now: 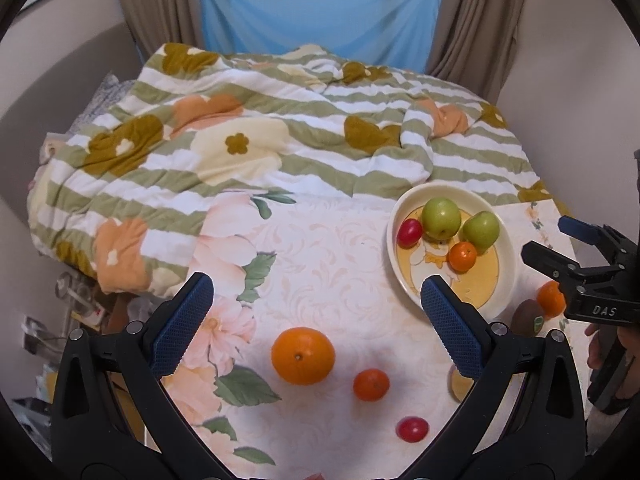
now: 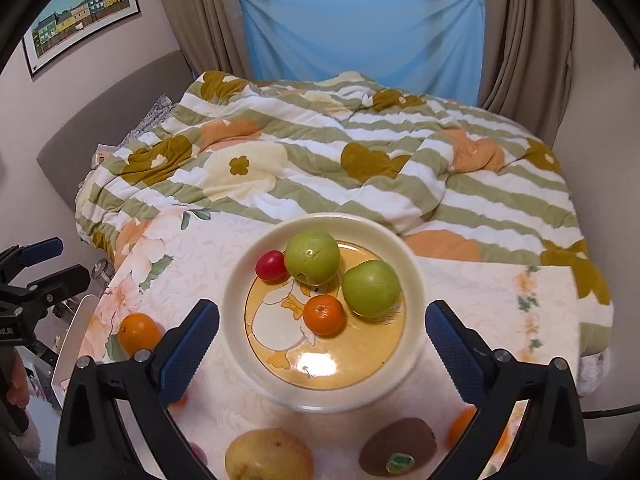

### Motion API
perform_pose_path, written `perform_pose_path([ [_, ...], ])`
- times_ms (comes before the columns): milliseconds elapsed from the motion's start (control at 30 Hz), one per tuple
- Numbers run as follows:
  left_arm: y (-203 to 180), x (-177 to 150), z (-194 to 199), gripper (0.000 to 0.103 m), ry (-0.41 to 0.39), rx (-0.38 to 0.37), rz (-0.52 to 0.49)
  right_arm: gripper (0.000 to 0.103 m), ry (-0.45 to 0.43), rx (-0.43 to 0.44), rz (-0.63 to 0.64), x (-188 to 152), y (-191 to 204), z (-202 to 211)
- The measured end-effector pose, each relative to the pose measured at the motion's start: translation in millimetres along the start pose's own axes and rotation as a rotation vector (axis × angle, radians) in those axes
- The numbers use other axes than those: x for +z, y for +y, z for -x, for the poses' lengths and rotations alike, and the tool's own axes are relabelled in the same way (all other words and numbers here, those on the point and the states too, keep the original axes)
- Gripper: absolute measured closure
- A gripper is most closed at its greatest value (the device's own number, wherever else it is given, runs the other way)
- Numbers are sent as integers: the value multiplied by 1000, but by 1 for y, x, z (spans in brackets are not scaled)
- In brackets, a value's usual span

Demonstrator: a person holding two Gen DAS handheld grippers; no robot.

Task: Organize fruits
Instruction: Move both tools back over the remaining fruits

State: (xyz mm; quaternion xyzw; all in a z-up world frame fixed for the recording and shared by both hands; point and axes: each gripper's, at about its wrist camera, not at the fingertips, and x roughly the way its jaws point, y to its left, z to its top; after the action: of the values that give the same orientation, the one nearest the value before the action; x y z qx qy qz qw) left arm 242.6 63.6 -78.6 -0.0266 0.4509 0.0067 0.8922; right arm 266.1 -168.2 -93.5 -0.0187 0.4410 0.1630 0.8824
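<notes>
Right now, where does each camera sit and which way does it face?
Left wrist: rides the left claw, looking over the large orange on the table; the right claw shows at the right edge.
Right wrist: rides the right claw, looking at the bowl; the left claw shows at the left edge.
Shared: bowl, large orange, striped blanket.

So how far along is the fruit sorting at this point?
Partly done. The plate holds two green apples, a red tomato and a small orange. Nothing is in hand: left gripper and right gripper are open. Left on the table: big orange, small orange, tomato, kiwi, pear.
</notes>
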Motion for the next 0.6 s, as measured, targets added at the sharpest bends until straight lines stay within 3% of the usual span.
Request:
perform_pose_path([
  [600, -32, -35, 68, 0, -86, -31, 1, 0, -62, -49, -22, -36, -28, 95],
])
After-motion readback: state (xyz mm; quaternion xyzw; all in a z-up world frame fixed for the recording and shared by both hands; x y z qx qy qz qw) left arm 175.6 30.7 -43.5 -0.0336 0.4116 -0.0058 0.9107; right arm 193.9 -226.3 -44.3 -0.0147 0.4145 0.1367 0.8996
